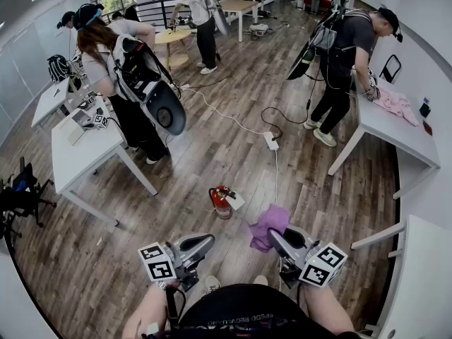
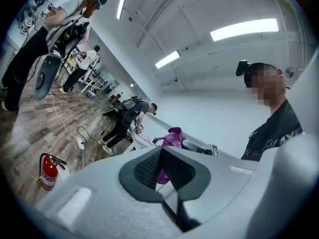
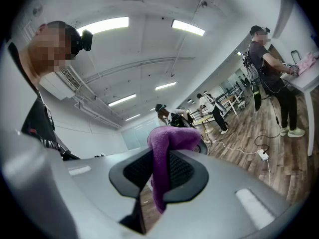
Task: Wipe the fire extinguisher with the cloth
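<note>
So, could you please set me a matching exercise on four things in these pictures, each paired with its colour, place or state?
Things:
1. fire extinguisher
2. cloth
3. left gripper
4. power strip

Descriptions:
A. shut, with nothing in it
B. red, on the wooden floor
C. purple, pinched in the right gripper
D. white, on the floor farther away

Pairs: 1-B, 2-C, 3-A, 4-D.

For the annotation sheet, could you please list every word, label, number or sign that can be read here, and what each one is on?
No text here can be read with confidence.
Shirt print: upside down and too blurred to read.
Fire extinguisher label: too small to read.
Marker cubes: square patterns only, no words.
</note>
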Action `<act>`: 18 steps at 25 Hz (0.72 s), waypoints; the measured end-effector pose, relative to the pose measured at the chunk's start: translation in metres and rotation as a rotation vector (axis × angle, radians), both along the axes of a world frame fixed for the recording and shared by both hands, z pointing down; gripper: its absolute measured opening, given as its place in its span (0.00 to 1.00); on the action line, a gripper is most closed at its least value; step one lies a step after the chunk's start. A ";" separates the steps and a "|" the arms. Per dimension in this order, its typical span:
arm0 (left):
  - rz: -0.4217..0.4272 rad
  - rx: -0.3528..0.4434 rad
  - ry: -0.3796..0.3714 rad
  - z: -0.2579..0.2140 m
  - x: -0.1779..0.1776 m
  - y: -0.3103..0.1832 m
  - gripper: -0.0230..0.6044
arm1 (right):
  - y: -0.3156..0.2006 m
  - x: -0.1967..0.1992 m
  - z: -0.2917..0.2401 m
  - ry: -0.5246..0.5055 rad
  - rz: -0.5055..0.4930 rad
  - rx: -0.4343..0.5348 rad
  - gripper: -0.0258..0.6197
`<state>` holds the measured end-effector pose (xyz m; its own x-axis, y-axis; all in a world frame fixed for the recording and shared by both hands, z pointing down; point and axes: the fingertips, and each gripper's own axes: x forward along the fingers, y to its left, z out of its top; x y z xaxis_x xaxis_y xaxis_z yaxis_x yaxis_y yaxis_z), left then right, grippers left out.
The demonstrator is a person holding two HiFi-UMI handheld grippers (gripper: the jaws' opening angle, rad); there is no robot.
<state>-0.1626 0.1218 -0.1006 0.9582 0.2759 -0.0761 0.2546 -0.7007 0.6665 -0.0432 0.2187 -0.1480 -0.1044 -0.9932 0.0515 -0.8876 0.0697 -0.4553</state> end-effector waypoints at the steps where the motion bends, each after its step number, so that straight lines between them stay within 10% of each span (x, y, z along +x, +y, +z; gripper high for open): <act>1: 0.000 -0.001 -0.001 0.000 0.000 0.000 0.04 | 0.000 0.000 -0.001 0.001 0.001 0.000 0.13; 18: -0.001 -0.003 -0.006 0.001 0.004 0.003 0.04 | 0.005 0.001 -0.006 -0.028 -0.017 0.038 0.14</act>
<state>-0.1589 0.1252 -0.0996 0.9589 0.2748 -0.0710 0.2499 -0.6988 0.6703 -0.0417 0.2240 -0.1543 -0.1219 -0.9925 0.0103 -0.8730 0.1023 -0.4769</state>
